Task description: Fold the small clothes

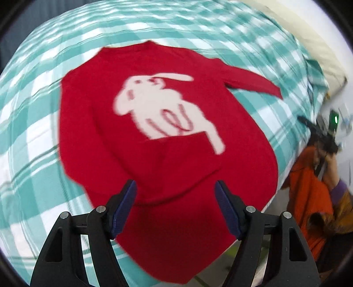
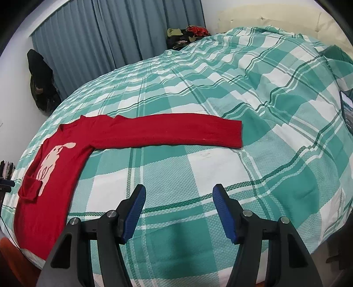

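- The red sweater (image 1: 154, 159) lies front-up on the checked bedcover (image 2: 220, 167), near the bed's lower left corner as my right camera sees it, with its white rabbit motif (image 1: 163, 110) showing.
- One sleeve is already folded in across the body: in my left view its cuff end (image 1: 176, 150) lies over the lower part of the rabbit, and my right view shows the same flap (image 2: 28, 187) on the chest.
- The other sleeve (image 2: 167, 130) is stretched straight out across the bedcover, flat, with its cuff (image 2: 236, 134) well away from the body. That one is not yet folded.
- The hem end nearest me in the left view seems to reach the bed's edge; the picture is blurred, so I can't say whether it hangs over.
- I judge the fold as just begun: one sleeve in, one sleeve left, then the body to double over.
- My left gripper (image 1: 175, 207) hovers above the lower body of the sweater, jaws spread wide, nothing between them.
- My right gripper (image 2: 178, 209) is over bare bedcover, also spread wide and empty, with the outstretched sleeve ahead of it and apart from its fingertips.
- Farther out: grey-blue curtains (image 2: 106, 31) behind the bed, a heap of other clothes (image 2: 187, 35) at the far side, a pale headboard (image 2: 264, 17), and a dark bag (image 2: 42, 84) hanging by the wall.
- In the left view something orange (image 1: 308, 194) sits beside the bed; too blurred to name.
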Demonstrator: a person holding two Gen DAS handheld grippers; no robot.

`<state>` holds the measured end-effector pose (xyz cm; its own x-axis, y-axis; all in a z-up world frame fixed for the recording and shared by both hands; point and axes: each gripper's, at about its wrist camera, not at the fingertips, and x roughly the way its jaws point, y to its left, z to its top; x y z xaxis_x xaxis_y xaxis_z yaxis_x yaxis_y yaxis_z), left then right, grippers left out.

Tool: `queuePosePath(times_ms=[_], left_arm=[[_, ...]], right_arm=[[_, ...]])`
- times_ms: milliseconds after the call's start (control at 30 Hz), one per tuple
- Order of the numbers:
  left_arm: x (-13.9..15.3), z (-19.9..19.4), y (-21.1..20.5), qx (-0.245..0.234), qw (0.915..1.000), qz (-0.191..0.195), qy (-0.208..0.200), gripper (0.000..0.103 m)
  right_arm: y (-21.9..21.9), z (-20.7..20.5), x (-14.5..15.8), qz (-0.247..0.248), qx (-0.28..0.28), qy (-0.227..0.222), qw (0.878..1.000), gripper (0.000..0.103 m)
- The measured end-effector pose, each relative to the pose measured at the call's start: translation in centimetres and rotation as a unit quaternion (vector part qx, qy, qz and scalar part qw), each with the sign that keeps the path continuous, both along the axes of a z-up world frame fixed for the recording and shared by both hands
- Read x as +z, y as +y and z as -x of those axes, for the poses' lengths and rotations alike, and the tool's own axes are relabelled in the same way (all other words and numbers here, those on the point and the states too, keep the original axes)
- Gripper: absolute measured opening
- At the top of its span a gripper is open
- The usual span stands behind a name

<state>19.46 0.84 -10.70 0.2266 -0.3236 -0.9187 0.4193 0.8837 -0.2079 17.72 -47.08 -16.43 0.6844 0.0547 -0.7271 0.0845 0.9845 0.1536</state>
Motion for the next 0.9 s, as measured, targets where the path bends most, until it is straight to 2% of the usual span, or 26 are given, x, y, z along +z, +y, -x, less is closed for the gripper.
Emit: queuePosePath(times_ms=[133,233,333,367,400,433,467,500,567,633,667,700,733,767,833,867,900], left_arm=[[-0.4,1.5,-4.6,-0.085,0.9921,-0.076,-0.051,0.075],[-1.1,1.5,-6.8,-0.121,0.9804,-0.13,-0.086,0.075],[-3.0,1.2,-8.8,-0.15,0.9647,-0.188,-0.108,0.075],[-3.7,1.0,-9.1,-0.153,0.9602,-0.206,-0.109,0.074],[-4.5,0.5,-9.2,-0.151,0.9584,-0.219,-0.104,0.061],[-5.1,-0.1,-9.0,-0.143,0.961,-0.219,-0.088,0.049],[-5.6,-1.0,-8.4,-0.128,0.9693,-0.202,-0.059,0.018],[-5.6,-1.6,-7.6,-0.107,0.9755,-0.187,-0.045,0.005],[-3.4,-2.8,-4.8,-0.043,0.9873,-0.141,-0.06,0.003],[-0.7,-3.7,-1.1,0.028,0.9912,-0.102,-0.079,0.003],[1.7,-4.2,2.6,0.092,0.9881,-0.073,-0.1,0.003],[2.9,-4.5,4.8,0.129,0.9835,-0.061,-0.111,0.003],[4.5,-4.7,8.2,0.182,0.9741,-0.048,-0.126,0.003],[6.1,-4.7,12.9,0.252,0.9561,-0.04,-0.144,0.003],[7.3,-4.4,18.9,0.339,0.9258,-0.044,-0.161,0.003],[7.6,-4.2,22.9,0.394,0.9028,-0.05,-0.164,0.003],[7.3,-4.0,25.8,0.432,0.886,-0.05,-0.161,0.003]], right_arm=[[0.0,0.0,-0.1,-0.001,0.0,0.002,1.0,0.063],[0.0,-0.1,-0.2,-0.002,0.0,0.004,1.0,0.063],[0.1,-0.1,-0.2,-0.002,0.002,0.005,1.0,0.063],[0.1,0.0,-0.1,-0.002,0.002,0.003,1.0,0.063],[0.0,0.0,-0.1,-0.003,0.002,0.002,1.0,0.063],[0.0,0.1,0.0,-0.003,0.002,0.0,1.0,0.063],[-0.1,0.2,0.0,-0.006,0.0,-0.002,1.0,0.063],[-0.2,0.2,0.1,-0.008,-0.001,-0.004,1.0,0.063],[-0.4,0.2,0.1,-0.011,-0.006,-0.005,1.0,0.063],[-0.4,0.2,0.1,-0.014,-0.01,-0.005,1.0,0.063],[-0.4,0.2,0.1,-0.014,-0.011,-0.005,1.0,0.063],[-0.4,0.3,0.2,-0.012,-0.011,-0.006,1.0,0.063],[-0.4,0.3,0.2,-0.011,-0.011,-0.007,1.0,0.063],[-0.3,0.2,0.2,-0.009,-0.011,-0.006,1.0,0.063],[-0.1,0.1,0.1,-0.005,-0.011,-0.004,1.0,0.063],[0.0,0.1,0.1,-0.002,-0.011,-0.002,1.0,0.063],[0.1,0.0,0.0,0.001,-0.011,-0.001,1.0,0.063]])
